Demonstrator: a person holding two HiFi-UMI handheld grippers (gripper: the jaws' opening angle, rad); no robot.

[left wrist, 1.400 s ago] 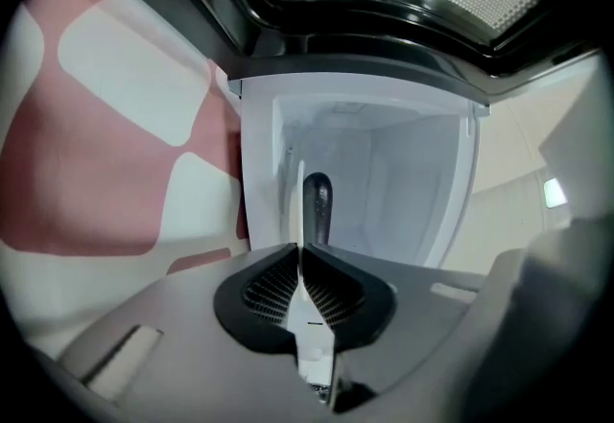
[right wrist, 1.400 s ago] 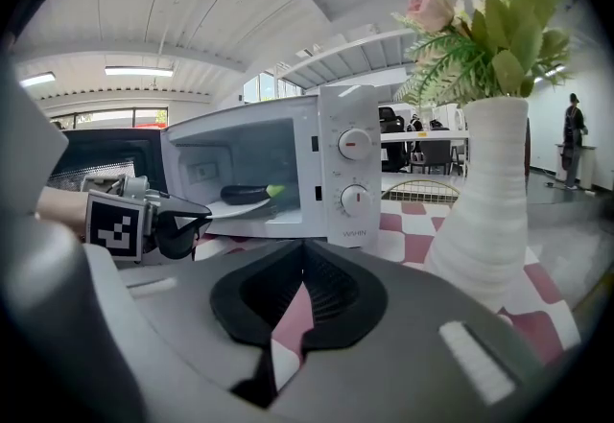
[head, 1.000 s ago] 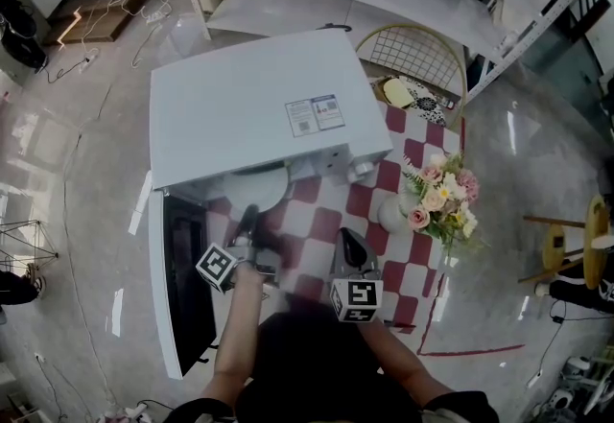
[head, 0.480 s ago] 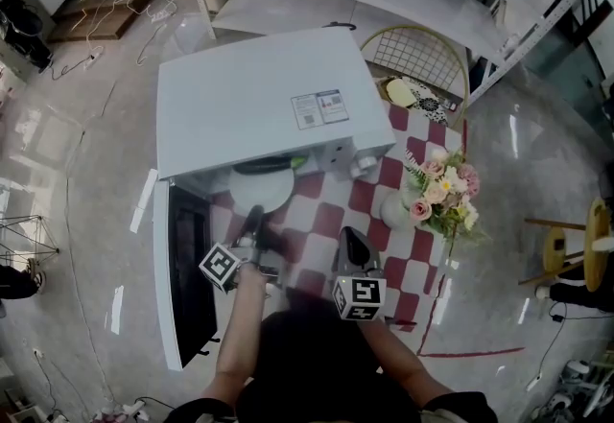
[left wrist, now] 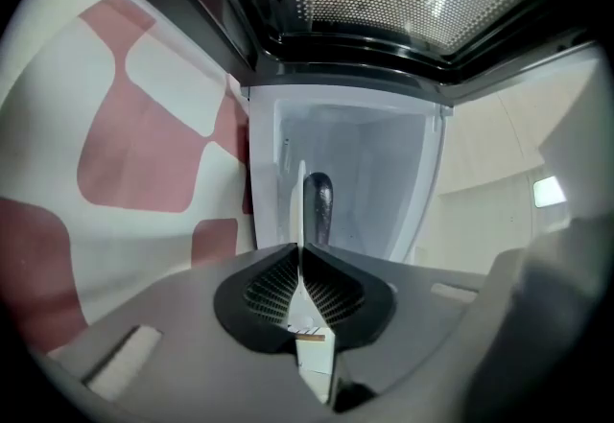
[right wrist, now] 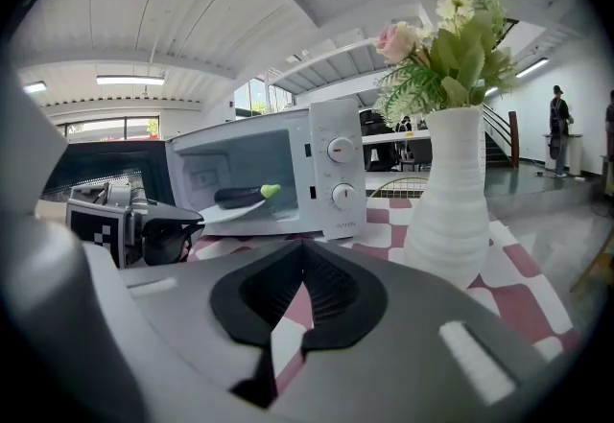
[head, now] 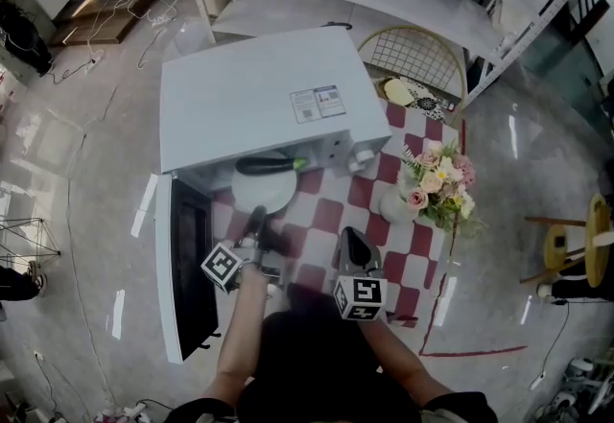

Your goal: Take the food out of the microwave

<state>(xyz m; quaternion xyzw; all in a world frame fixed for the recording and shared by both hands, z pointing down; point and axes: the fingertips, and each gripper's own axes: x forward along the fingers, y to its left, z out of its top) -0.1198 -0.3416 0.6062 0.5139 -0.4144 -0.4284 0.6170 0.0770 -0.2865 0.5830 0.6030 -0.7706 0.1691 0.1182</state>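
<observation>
Two grippers are in play. The left gripper is rolled onto its side and points level at the microwave. Its jaws are pinched on the thin rim of a white plate. That plate sits half out of the microwave's open front, carrying a dark eggplant with a green stem end. The left forearm reaches straight toward the opening, with the marker cube just behind the jaws.

The right gripper tilts slightly down in front of the microwave, to the right of the plate. Its jaws meet with nothing between them, above the red-and-white checked tablecloth.

The microwave's door hangs swung open at its left. Two round dials sit on its front panel. A label lies on its top, the print too small to read. Right of the microwave stands a white ribbed vase of flowers.
</observation>
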